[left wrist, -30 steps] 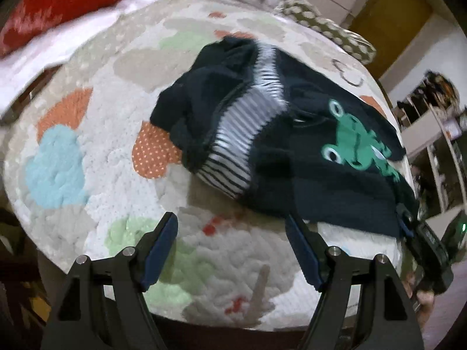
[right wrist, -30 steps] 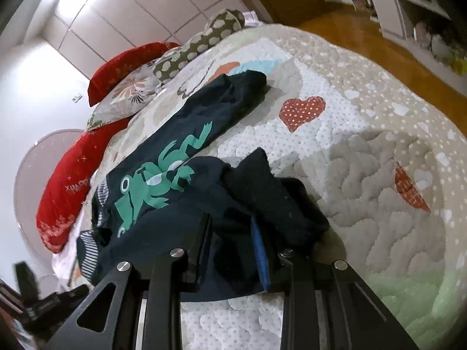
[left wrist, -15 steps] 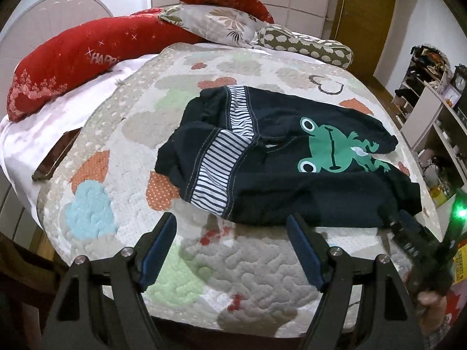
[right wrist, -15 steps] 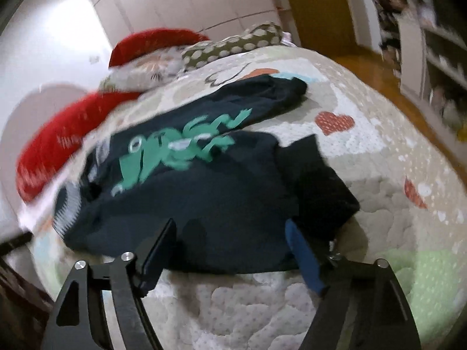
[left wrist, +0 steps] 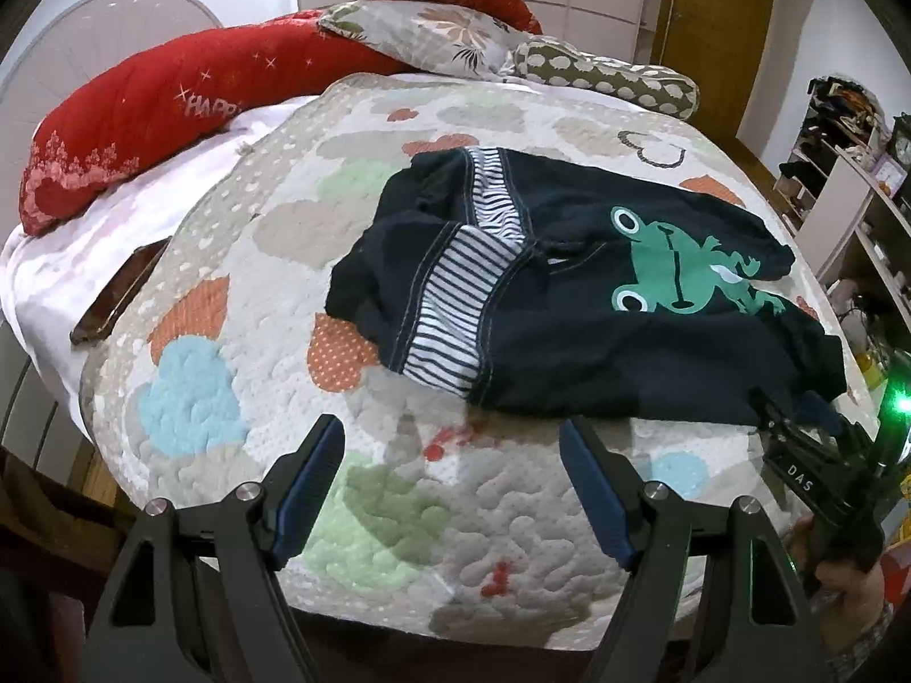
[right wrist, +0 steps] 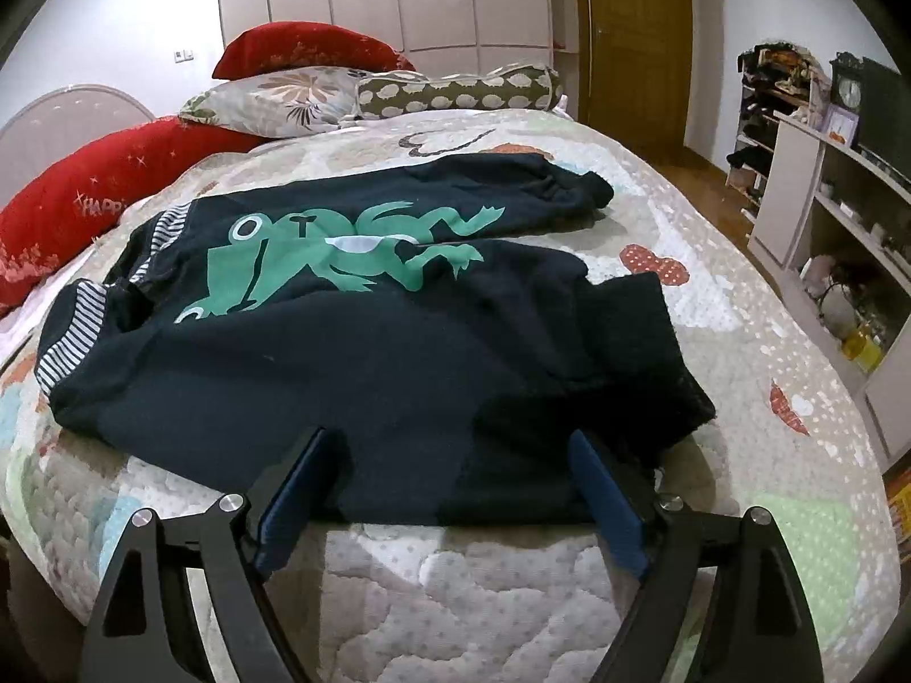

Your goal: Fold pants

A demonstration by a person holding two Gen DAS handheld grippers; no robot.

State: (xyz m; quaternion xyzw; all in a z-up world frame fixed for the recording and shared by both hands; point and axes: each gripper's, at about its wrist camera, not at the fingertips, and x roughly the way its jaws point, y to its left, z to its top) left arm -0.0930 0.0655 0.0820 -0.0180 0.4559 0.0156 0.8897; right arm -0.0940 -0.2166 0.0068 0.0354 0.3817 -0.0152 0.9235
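Dark navy pants (left wrist: 598, 307) with a green frog print and a striped waistband lie spread on the quilted bed, waistband toward the left, legs toward the right. In the right wrist view the pants (right wrist: 353, 353) fill the middle, one leg end folded near the front edge. My left gripper (left wrist: 452, 484) is open and empty, just short of the waistband. My right gripper (right wrist: 450, 489) is open at the near hem of the pants, holding nothing; it also shows in the left wrist view (left wrist: 808, 455) at the leg end.
The patterned quilt (left wrist: 228, 375) covers the bed. Red and floral pillows (left wrist: 171, 108) lie at the head. A dark flat object (left wrist: 119, 296) rests on the white sheet at left. Shelves (right wrist: 825, 216) stand to the right of the bed.
My right gripper opened and let go of the pant leg, which now lies flat. Both grippers pulled back and the pants are spread out more.
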